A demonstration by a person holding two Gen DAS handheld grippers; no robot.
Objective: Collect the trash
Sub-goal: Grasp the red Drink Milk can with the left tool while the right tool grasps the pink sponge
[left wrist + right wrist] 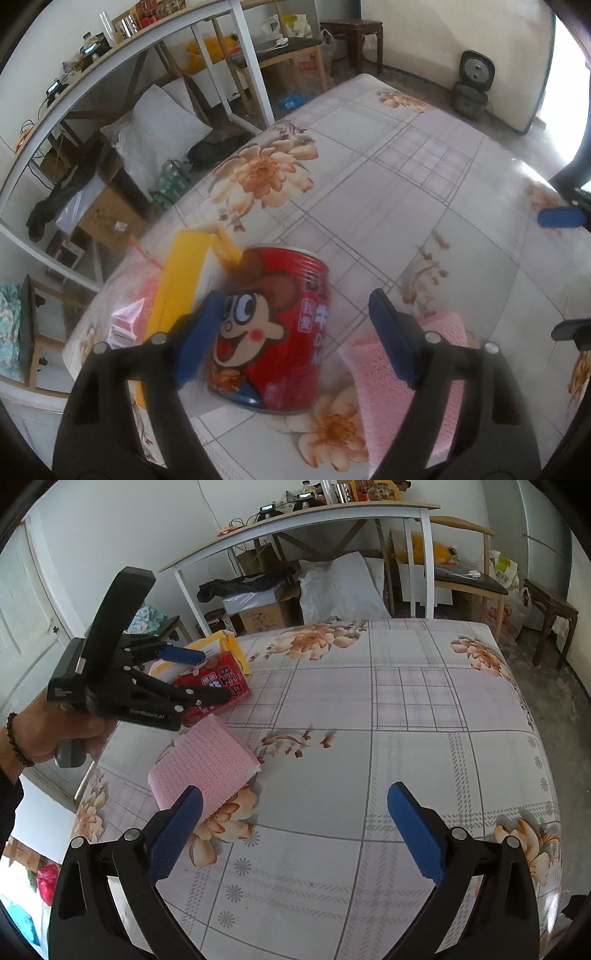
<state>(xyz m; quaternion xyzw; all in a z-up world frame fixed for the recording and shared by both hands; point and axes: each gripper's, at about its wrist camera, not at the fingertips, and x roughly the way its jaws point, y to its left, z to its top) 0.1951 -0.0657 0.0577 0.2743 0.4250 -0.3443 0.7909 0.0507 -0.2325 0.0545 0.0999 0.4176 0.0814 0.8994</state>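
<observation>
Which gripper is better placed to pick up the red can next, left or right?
Left. The left gripper is open with the red can between its fingers, one pad already at its side. The right gripper is open over bare tablecloth, well away from the can.

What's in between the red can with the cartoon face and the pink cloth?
Nothing but bare flowered tablecloth. In the right wrist view, a small strip of it separates the red can from the pink cloth.
</observation>
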